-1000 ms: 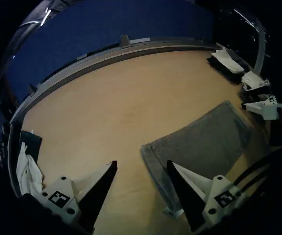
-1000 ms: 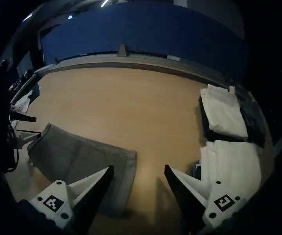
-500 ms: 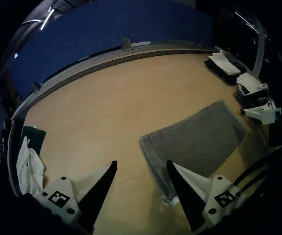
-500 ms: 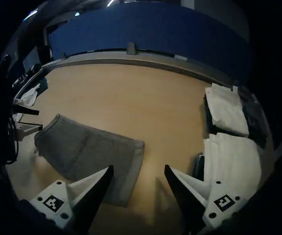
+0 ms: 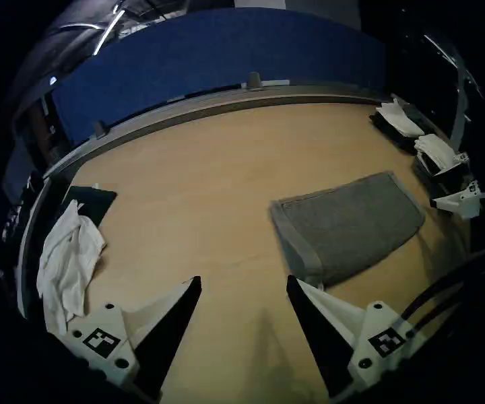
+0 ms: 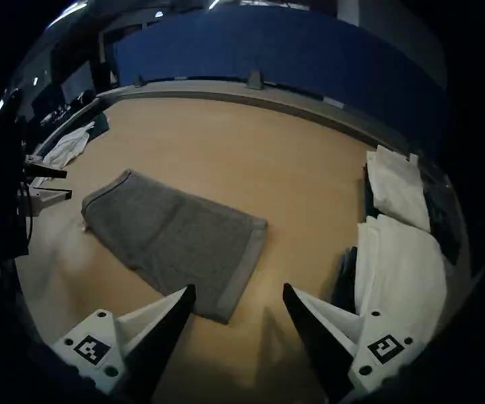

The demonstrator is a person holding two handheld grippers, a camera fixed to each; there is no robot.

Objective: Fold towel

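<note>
**Take one short end by both corners**

Left gripper view: your left hand-held gripper [image 5: 242,279] hangs open over the bare desk [image 5: 195,175] and grips nothing. The grey towel [image 5: 350,225] lies flat at centre right. Its long axis runs from the middle of the frame out to the right edge, rising slightly, and a banded short end faces the centre.

Right gripper view: your right hand-held gripper [image 6: 238,288] is also open and empty. Here the towel runs from upper left to lower right, and its banded end lies just ahead of the fingertips.

The next fold looks like a halving along that axis. Set each gripper on a corner of the same short end and pinch every layer. Lift both corners level and carry them straight along the length so the edges meet.
</note>
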